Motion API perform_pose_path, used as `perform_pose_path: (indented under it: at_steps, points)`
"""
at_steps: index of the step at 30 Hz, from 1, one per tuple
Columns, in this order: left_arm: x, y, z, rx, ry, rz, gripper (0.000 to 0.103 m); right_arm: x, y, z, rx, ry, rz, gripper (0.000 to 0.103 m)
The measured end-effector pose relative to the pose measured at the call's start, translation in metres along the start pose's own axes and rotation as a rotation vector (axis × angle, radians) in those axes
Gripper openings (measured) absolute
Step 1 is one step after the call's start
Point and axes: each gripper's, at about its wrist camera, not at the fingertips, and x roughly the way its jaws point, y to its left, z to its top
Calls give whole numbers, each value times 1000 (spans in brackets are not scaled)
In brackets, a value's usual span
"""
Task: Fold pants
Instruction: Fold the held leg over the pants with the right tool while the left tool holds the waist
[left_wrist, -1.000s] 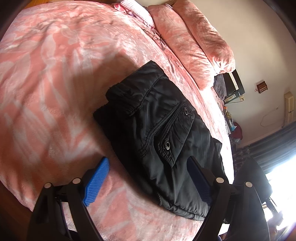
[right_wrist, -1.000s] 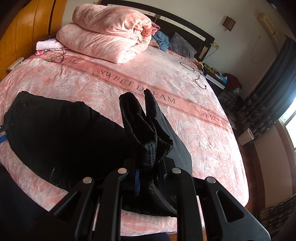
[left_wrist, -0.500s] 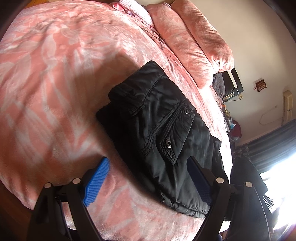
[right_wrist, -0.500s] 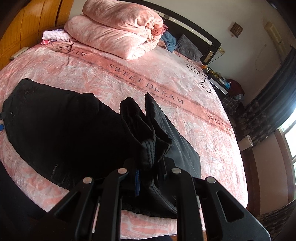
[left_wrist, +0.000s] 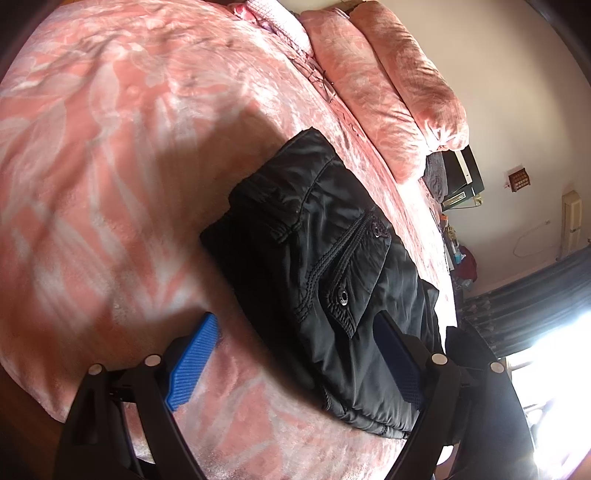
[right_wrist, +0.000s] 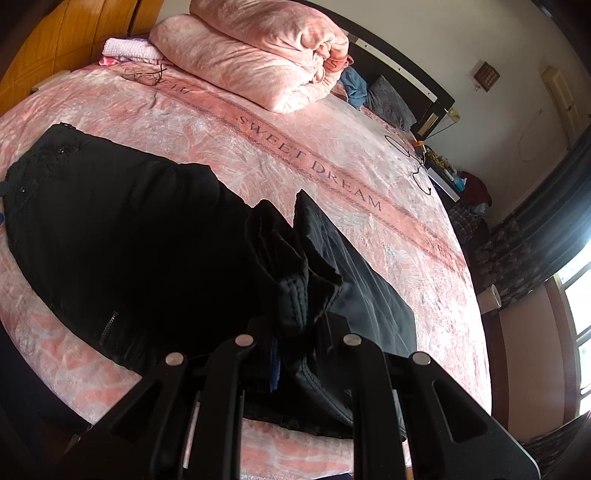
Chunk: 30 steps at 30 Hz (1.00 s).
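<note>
Black pants (left_wrist: 325, 266) lie on the pink bedspread (left_wrist: 92, 147), waist end with a snap pocket facing the left wrist view. My left gripper (left_wrist: 295, 365) is open, its blue pads (left_wrist: 192, 362) straddling the near edge of the waist end without gripping it. In the right wrist view the pants (right_wrist: 122, 229) stretch across the bed. My right gripper (right_wrist: 295, 343) is shut on the bunched leg ends (right_wrist: 295, 280) and holds them raised above the bed.
A folded pink duvet (right_wrist: 266, 51) lies at the head of the bed beside a dark headboard (right_wrist: 406, 74). Glasses (right_wrist: 149, 75) and a black cable (right_wrist: 417, 162) lie on the bedspread. The bed's front edge (right_wrist: 92, 398) is close below the grippers.
My right gripper has carried the leg ends leftward over the pants towards the waist. The left gripper has stayed open, drifting only slightly.
</note>
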Motion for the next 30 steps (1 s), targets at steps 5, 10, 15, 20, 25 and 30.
perform_pose_path:
  at_steps: [5,10,15,20,25,30]
  points:
    - [0,2,2,-9,1,-5,86,10,17,-4,-46,8,-21,14]
    - [0,3,2,-15,0,-10,86,16,37,-9,-95,8,-61,14]
    - [0,4,3,-18,0,-19,86,25,60,-21,-165,9,-116,14]
    - [-4,7,4,-23,-2,-24,86,40,84,-37,-227,23,-148,14]
    - [-5,9,4,-22,2,-26,86,48,96,-44,-242,31,-120,26]
    - [-6,10,4,-23,4,-30,86,30,90,-37,-212,17,71,78]
